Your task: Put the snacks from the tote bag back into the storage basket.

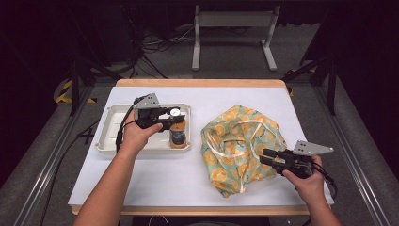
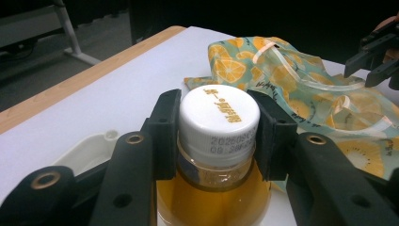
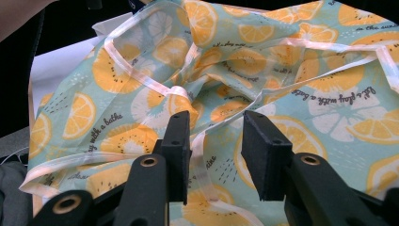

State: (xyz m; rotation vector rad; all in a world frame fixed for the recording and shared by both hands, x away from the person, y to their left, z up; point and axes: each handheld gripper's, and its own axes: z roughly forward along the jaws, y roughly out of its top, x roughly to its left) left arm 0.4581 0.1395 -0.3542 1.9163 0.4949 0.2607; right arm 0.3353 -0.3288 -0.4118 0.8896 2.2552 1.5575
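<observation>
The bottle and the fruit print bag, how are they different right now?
The bottle is rigid and upright, with a white cap and amber liquid; the fruit print bag is soft, crumpled cloth lying flat. The bottle stands in the white tray, clamped at its cap by the left gripper; the bag lies on the table with the right gripper open above it. Both show orange tones.

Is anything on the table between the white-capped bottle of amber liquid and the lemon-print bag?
Nothing visible. The left gripper grips the white-capped bottle at the white tray's right end; only bare white tabletop separates it from the lemon-print bag.
</observation>
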